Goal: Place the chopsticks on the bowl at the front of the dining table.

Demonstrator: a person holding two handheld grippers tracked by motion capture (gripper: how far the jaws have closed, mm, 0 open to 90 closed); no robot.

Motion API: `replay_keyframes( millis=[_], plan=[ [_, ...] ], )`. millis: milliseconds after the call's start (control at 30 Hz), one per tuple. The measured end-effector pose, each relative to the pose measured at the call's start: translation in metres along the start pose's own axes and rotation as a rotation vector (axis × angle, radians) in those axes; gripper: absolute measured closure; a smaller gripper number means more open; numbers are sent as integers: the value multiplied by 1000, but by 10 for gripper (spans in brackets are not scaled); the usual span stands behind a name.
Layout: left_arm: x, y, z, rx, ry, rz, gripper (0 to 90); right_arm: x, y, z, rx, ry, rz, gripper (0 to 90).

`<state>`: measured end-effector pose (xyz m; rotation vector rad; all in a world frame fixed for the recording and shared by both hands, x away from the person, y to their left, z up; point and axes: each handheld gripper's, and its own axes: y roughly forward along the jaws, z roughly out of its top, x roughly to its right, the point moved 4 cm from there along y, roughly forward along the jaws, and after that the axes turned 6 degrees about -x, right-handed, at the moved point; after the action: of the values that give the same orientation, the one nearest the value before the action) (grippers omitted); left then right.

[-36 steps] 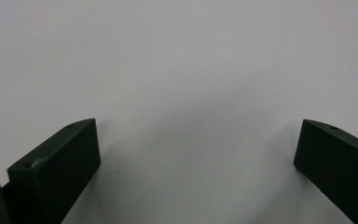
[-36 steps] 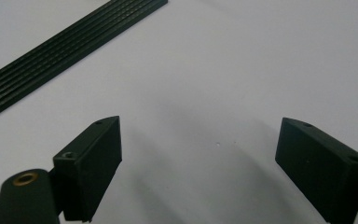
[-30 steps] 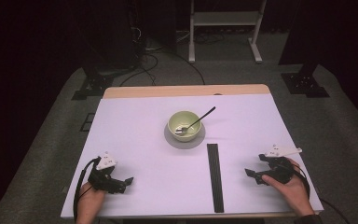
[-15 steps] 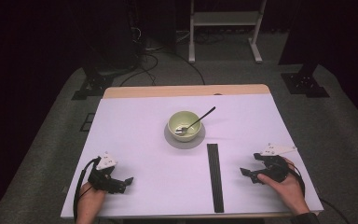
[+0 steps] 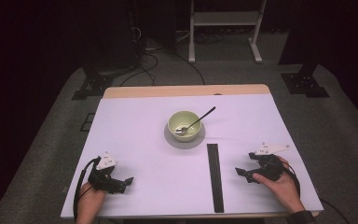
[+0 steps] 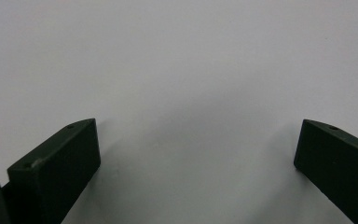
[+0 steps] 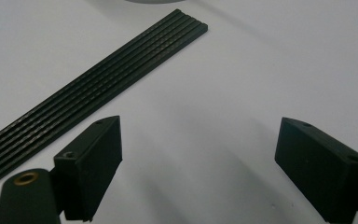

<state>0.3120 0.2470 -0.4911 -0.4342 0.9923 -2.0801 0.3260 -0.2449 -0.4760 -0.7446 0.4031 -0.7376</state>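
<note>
Black ribbed strip [image 5: 215,176] lies flat on the white counter [image 5: 135,140], just left of the right gripper [image 5: 244,172], below the green bowl [image 5: 185,125] with its spoon [image 5: 196,120]. Up close, the right gripper view shows the strip's [image 7: 93,88] grooves, its near end cut off. Right fingers [image 7: 95,161] are spread wide, holding nothing. Left gripper [image 5: 123,183] rests near the counter's front left corner; its fingers [image 6: 60,168] are wide too, over bare counter.

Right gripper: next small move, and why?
Probably ease the right gripper left toward the black strip. Its jaws stand wide open with nothing between them, the strip lies flat just beside it, and the gripper view shows the strip just past its jaws. The bowl with the spoon sits farther off. The left gripper is open over bare table.
</note>
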Motion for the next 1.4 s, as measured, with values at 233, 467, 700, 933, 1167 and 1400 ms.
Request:
replay_keyframes(
  millis=[233,467,700,933,1167,1400],
  plan=[
    [0,0,0,0,0,0,0,-4,4,4,-6,-10,5,135],
    [0,0,0,0,0,0,0,-9,9,9,-8,-24,17,135],
    [0,0,0,0,0,-1,0,-16,16,14,-17,-39,29,135],
    [0,0,0,-1,-1,-2,0,-23,24,18,-31,-58,38,135],
    [0,0,0,0,1,-2,0,-29,32,23,-38,-73,55,135],
    [0,0,0,0,-2,-3,0,-32,36,24,-46,-80,58,135]
  ],
)
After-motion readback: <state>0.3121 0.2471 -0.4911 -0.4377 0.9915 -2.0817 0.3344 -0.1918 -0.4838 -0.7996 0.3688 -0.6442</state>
